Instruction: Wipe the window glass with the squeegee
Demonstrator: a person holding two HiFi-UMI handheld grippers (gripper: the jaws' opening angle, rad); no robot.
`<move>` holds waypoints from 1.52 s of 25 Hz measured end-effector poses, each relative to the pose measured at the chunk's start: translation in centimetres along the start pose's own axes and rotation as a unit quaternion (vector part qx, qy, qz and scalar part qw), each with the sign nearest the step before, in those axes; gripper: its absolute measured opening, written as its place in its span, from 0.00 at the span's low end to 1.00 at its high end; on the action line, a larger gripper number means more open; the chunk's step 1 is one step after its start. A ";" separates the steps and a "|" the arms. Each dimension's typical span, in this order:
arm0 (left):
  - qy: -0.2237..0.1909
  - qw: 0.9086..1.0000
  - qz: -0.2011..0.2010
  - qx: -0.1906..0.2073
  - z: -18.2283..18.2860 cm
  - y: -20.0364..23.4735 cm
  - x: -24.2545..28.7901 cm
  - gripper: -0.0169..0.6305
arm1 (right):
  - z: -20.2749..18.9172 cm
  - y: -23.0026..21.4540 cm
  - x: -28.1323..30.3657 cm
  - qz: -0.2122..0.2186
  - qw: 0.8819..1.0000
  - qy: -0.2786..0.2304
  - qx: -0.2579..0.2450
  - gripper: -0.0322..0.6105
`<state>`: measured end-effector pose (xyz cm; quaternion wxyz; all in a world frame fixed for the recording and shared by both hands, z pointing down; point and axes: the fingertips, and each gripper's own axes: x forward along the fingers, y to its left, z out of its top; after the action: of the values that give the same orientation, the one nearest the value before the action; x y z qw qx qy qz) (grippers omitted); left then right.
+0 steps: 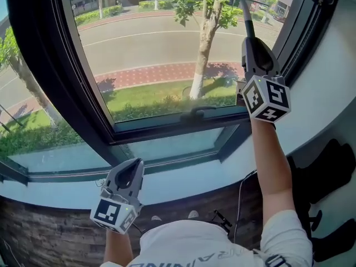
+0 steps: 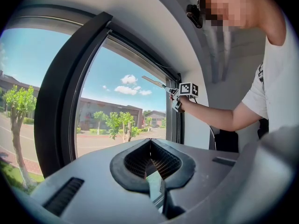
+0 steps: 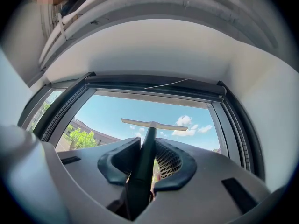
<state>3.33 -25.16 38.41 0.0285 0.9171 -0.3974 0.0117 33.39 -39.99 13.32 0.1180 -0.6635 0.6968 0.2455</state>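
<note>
Your right gripper point(image 3: 140, 167) is clamped on the squeegee point(image 3: 154, 124) handle, with the blade high on the window glass point(image 1: 156, 43), just under the top of the dark frame point(image 1: 183, 121). By that, a stroke looks barely begun and the pane below is left to wipe. Your left gripper point(image 1: 123, 185) hangs below the frame, jaws together, empty. The glass shows no streaks. A white sill point(image 1: 183, 177) curves beneath the frame.

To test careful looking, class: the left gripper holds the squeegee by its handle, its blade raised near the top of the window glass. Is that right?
No: the right gripper holds the squeegee by its handle, blade raised near the top of the window glass, as the right gripper view shows.
</note>
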 end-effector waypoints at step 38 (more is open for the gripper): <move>0.000 1.000 -0.013 0.013 0.7 -2.1 0.1 0.05 | -12.7 3.1 -9.1 0.019 0.992 0.125 0.023 0.21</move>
<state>4.96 -23.87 37.60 0.0165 0.9225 -0.3853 0.0162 33.25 -38.41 29.15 0.0409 -0.6730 0.7238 0.1466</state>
